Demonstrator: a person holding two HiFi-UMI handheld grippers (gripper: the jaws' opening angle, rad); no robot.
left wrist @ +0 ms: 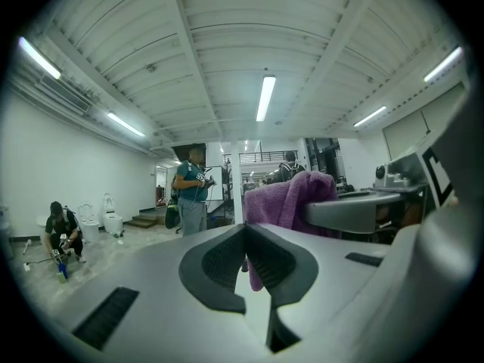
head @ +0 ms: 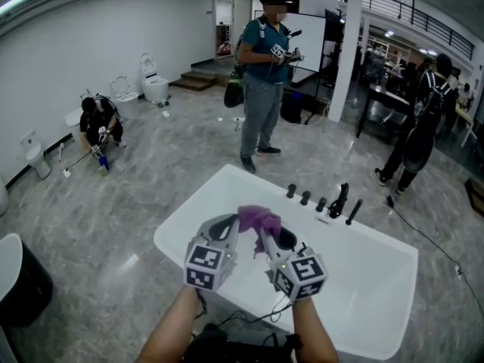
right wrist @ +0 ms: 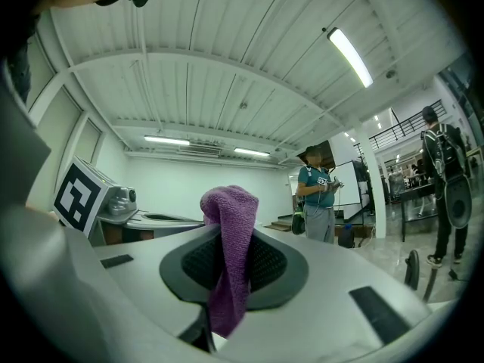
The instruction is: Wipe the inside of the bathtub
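A white bathtub [head: 363,293] lies below me in the head view. Both grippers hover over its near left part, their tips close together. A purple cloth [head: 259,218] bunches between them. My right gripper [head: 267,238] is shut on the cloth [right wrist: 231,237], which sticks up past the jaws and hangs down between them [right wrist: 227,231]. My left gripper [head: 235,224] is shut too [left wrist: 244,227]. The cloth's edge [left wrist: 291,199] sits at its jaw seam and a strip hangs in the gap below. The tub floor under the grippers is hidden.
Black taps and a faucet [head: 339,201] stand on the tub's far rim. A person [head: 263,89] stands just beyond the tub. Another person [head: 420,127] is at the right and one crouches [head: 98,127] by toilets [head: 155,85]. A cable [head: 439,244] crosses the floor; a dark bin [head: 23,286] stands at left.
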